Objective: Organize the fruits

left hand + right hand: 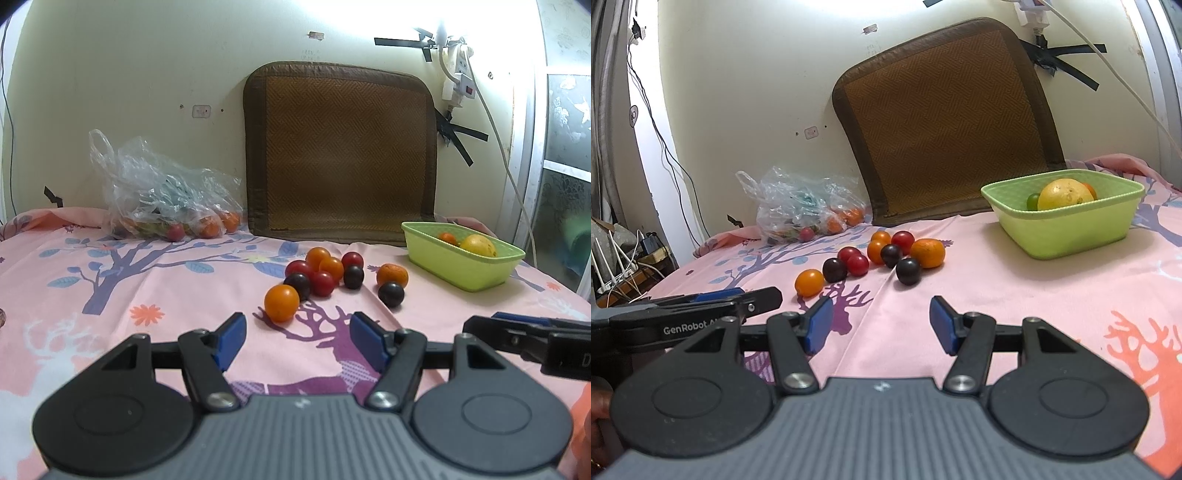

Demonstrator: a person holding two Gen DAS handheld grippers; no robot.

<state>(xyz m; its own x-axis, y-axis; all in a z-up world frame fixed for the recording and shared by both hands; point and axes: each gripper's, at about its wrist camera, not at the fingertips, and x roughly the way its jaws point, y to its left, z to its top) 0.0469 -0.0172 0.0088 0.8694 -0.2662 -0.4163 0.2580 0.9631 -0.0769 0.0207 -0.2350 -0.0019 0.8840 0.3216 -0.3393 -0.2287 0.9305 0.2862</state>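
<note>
Both grippers hover low over a pink bedsheet [110, 280] printed with trees and deer, each with its blue-padded fingers spread wide and grasping nothing: the left gripper [295, 339] faces the loose fruit, and the right gripper [881, 325] sits just beside it. In the right wrist view the left tool's side carries the white lettering "GenRobot", followed by characters cut off by the linkage; in the left wrist view the right tool shows only a partial letter "D". The loose fruit lies in a cluster mid-sheet: an orange cherry tomato [281, 302] nearest the left fingers, then red tomatoes [322, 283] and dark plums [390, 293] touching one another, with a small tangerine [392, 275] at the right edge of the group. To the right stands a light green basket [1060, 229] holding a large yellow fruit [1065, 195], a green one and an orange one. A clear plastic bag [162, 192] with more fruit rests by the wall, next to a brown woven mat [340, 151] leaning upright.
</note>
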